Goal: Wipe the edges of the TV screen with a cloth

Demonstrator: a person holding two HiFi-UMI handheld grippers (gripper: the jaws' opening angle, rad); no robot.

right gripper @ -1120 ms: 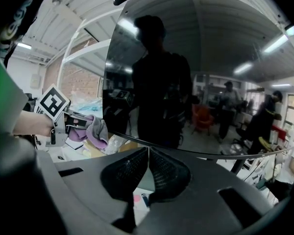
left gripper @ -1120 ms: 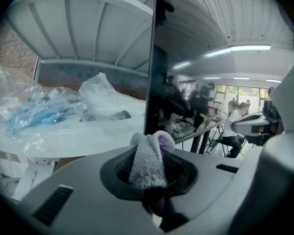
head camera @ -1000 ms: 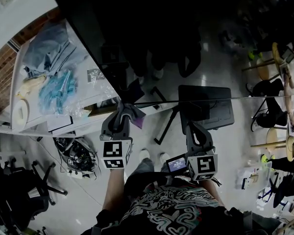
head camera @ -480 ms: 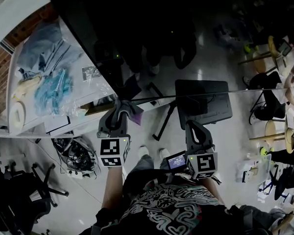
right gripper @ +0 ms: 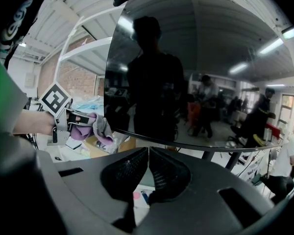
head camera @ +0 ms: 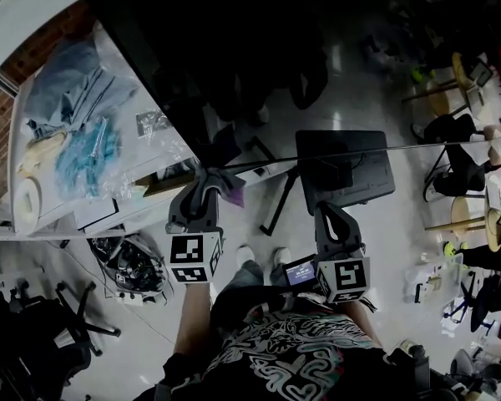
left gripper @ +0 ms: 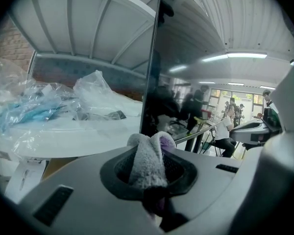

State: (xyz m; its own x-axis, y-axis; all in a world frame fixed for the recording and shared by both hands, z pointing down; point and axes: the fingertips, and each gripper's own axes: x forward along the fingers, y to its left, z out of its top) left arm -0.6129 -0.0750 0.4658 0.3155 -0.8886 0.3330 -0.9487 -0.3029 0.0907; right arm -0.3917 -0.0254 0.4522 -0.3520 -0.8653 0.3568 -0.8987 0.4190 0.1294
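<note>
The left gripper [head camera: 204, 192] is pinching a folded grey-and-purple cloth [left gripper: 148, 159] between its jaws, with the fold of the cloth sticking up past the fingertips. It is holding the cloth at the lower left corner of the TV screen [right gripper: 186, 67], where the screen's upright left edge is meeting its bottom edge. From the right gripper view the cloth seems to be touching that corner, though the head view is too dark there to be sure. The right gripper [right gripper: 148, 166] is hovering just below the bottom edge of the screen, to the right of the left gripper, with its two jaws pressed together and nothing between them. The dark glass is reflecting the room and the silhouette of the person holding the grippers. Left of the screen, a white table [head camera: 63, 228] is carrying crumpled clear plastic bags [left gripper: 95, 89], one of them with blue contents [head camera: 88, 153], lying close beside the screen's left edge. Both grippers are sitting side by side, apart from each other, in front of the person's patterned shirt [head camera: 284, 362].
</note>
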